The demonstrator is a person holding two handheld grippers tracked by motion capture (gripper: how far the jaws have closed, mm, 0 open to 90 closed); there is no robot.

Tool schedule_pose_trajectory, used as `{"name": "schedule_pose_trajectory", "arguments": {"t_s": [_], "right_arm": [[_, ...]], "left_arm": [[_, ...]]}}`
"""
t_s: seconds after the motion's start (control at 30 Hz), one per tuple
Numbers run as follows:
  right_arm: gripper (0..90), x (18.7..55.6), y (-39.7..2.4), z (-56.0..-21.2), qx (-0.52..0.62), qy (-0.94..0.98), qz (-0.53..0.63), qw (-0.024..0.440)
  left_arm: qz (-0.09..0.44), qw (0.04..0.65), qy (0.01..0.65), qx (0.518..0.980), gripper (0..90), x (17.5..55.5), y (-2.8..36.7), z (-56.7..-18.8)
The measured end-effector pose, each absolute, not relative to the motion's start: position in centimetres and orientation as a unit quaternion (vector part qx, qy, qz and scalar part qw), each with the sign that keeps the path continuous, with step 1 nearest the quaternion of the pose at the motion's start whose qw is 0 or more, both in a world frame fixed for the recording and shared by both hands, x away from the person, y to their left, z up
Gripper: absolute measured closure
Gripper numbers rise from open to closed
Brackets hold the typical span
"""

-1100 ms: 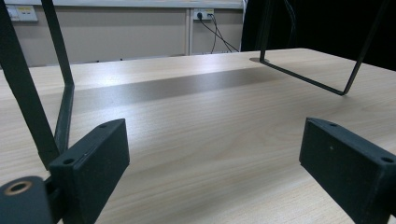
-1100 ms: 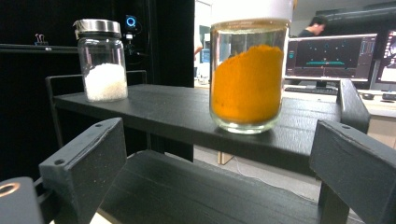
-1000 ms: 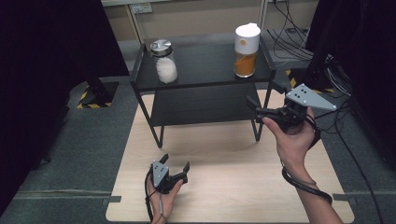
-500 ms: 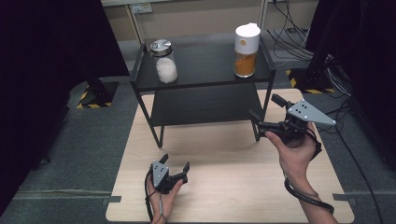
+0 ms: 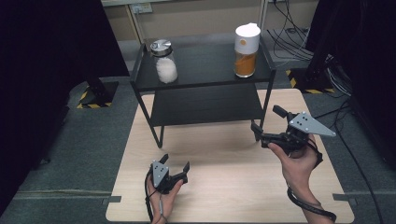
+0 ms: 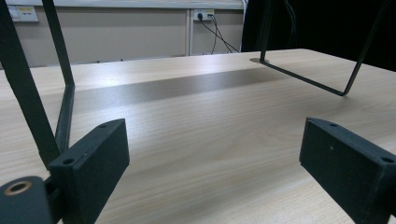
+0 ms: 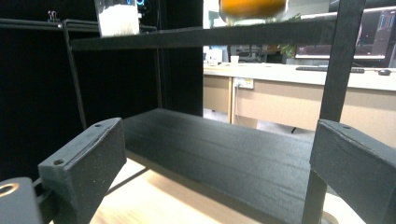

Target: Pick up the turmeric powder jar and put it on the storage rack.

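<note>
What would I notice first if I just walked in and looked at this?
Probably the black two-level shelf standing at the far side of the wooden table. On its top sit a jar of white stuff at the left and a white-lidded jar of orange stuff at the right. Nearer, the right gripper is open beside the shelf's right leg, and the left gripper rests open, low on the table.

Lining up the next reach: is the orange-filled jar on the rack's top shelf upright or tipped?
Upright. The orange-filled jar stands on its base on the rack's top shelf, white lid on top, with the right gripper apart from it, lower down.
</note>
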State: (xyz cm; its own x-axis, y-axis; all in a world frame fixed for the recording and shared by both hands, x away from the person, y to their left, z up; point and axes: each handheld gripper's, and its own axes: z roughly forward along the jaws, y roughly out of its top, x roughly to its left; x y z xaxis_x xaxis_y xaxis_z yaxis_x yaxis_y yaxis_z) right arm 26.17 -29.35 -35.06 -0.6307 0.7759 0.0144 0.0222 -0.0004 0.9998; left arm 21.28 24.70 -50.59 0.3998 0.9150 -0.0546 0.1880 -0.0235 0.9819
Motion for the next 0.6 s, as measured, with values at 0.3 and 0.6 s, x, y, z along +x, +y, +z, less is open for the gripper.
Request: {"name": "schedule_pose_trajectory", "arguments": {"t_s": [0.3, 0.6], "right_arm": [[3.7, 25.7, -29.8, -37.0, 0.313, 0.649, 0.631, 0.286], [3.7, 25.2, -29.9, -38.6, 0.316, 0.653, 0.629, 0.278]], "left_arm": [[0.334, 0.546, 0.435, 0.634, 7.8, 21.3, 24.7, -50.6], [0.334, 0.547, 0.434, 0.634, 7.8, 21.2, 24.7, -50.6]]}}
